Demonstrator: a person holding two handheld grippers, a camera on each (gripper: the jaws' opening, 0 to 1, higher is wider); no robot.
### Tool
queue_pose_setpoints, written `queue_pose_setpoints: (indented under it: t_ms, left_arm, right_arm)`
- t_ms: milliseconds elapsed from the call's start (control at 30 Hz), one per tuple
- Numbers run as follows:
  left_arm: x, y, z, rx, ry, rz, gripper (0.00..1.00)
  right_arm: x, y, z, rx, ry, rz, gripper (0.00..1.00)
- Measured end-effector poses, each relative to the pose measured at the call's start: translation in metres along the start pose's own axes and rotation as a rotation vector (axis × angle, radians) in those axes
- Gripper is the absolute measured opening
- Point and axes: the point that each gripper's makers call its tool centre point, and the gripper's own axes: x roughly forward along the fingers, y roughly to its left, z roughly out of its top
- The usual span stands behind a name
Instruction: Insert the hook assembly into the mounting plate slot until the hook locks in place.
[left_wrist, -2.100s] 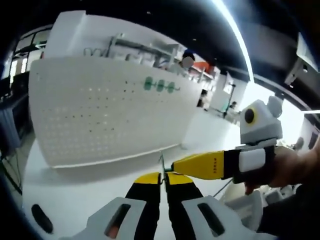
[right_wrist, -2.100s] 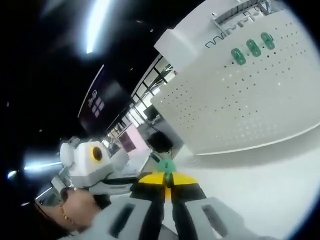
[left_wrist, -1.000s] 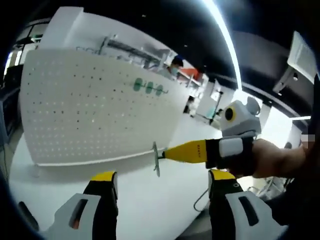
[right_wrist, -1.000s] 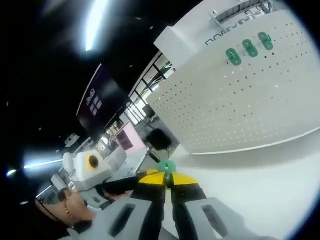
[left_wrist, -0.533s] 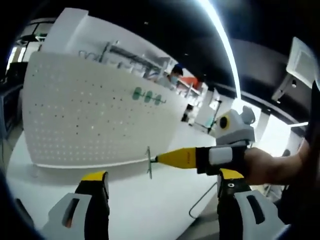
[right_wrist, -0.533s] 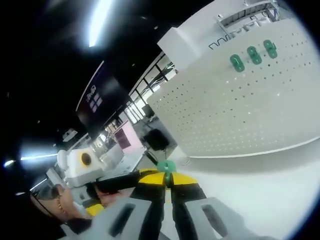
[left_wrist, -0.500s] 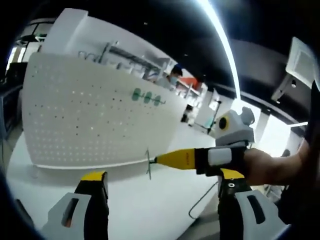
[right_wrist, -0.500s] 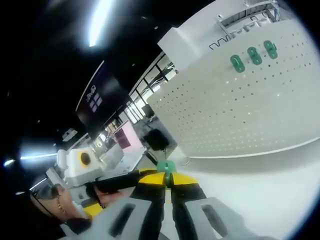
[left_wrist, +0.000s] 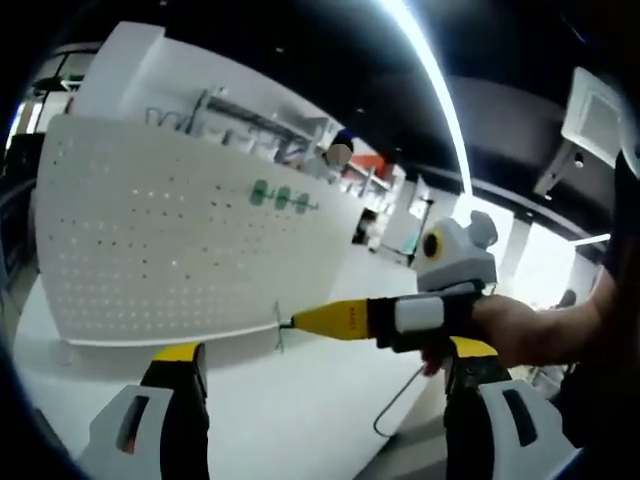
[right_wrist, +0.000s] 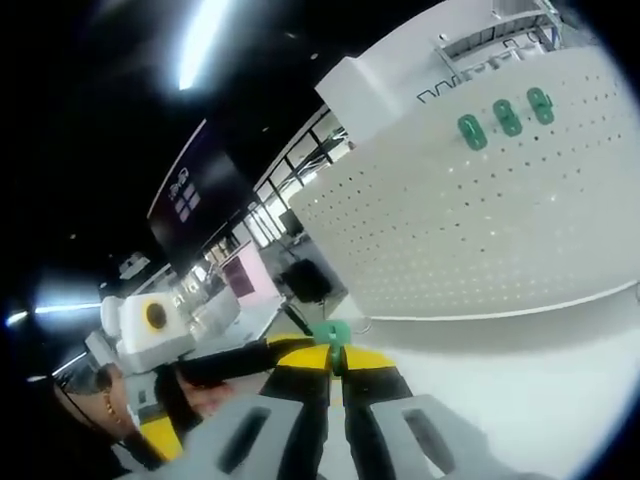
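Hook pinched in right gripper fingers; left gripper fingers wide, empty; three green hooks on pegboard.

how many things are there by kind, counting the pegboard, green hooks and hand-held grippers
pegboard: 1
green hooks already on the pegboard: 3
green hook held in the right hand-held gripper, at its tips: 1
hand-held grippers: 2, the left hand-held gripper open and empty
total: 7
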Motion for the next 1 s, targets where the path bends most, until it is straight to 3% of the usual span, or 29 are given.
queue_pose_setpoints:
  t_ms: [200,433,733,800,1000]
  left_arm:
    - [-0.002,0.002,-0.006,0.017,0.014,0.018,1.0]
    - [-0.01,0.016,-0.004,-0.01,0.006,0.048,1.0]
    - [-0.012,0.02,-0.002,-0.02,-0.001,0.063,1.0]
    - [-0.012,0.02,-0.003,-0.012,0.006,0.066,1.0]
    - [-0.014,0.02,-0.003,-0.013,-0.001,0.082,1.0]
  right_arm:
    - [0.002,-0.006,0.005,-0.015,-0.018,-0.017,0.0]
    - [0.002,-0.02,0.03,-0.057,-0.099,-0.074,0.0]
    - [-0.011,-0.061,0.075,-0.123,-0.225,-0.204,0.0]
    - [-0.017,-0.08,0.081,-0.153,-0.237,-0.278,0.0]
    - [-0.027,-0.102,0.1,-0.154,-0.293,-0.325,0.0]
